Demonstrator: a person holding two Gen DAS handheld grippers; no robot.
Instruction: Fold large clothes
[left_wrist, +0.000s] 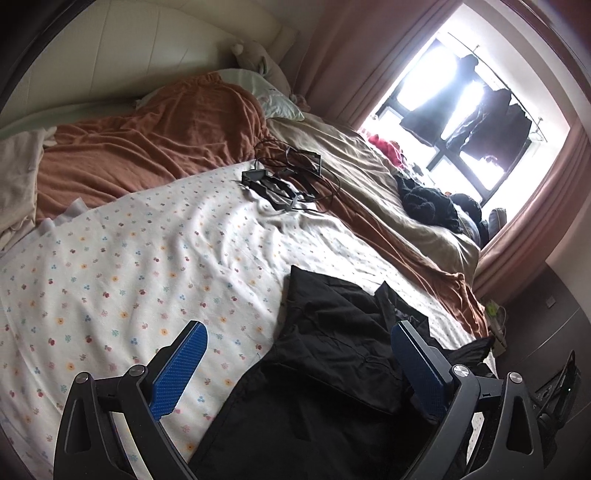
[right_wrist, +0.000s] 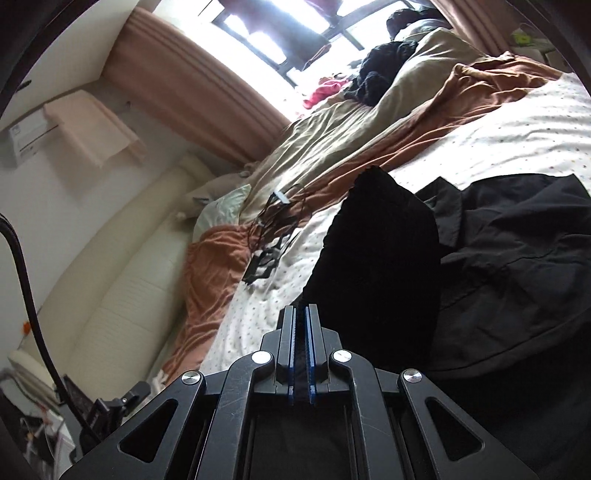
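A large black garment (left_wrist: 332, 369) lies crumpled on the flowered white sheet (left_wrist: 147, 258) of a bed. My left gripper (left_wrist: 303, 358) hovers open just above it. One blue pad (left_wrist: 181, 373) is over the sheet and the other over the cloth, with nothing pinched. In the right wrist view my right gripper (right_wrist: 301, 321) is shut on an edge of the black garment (right_wrist: 517, 258). A flap of it (right_wrist: 376, 258) stands lifted in front of the fingers, and the view is rolled to the side.
A tangle of black cables and small devices (left_wrist: 288, 181) lies mid-bed. Rust-brown (left_wrist: 155, 140) and beige blankets (left_wrist: 369, 192), pillows and dark clothes (left_wrist: 432, 203) crowd the far side by the window (left_wrist: 461, 110). A padded headboard (right_wrist: 122, 277) runs along the bed.
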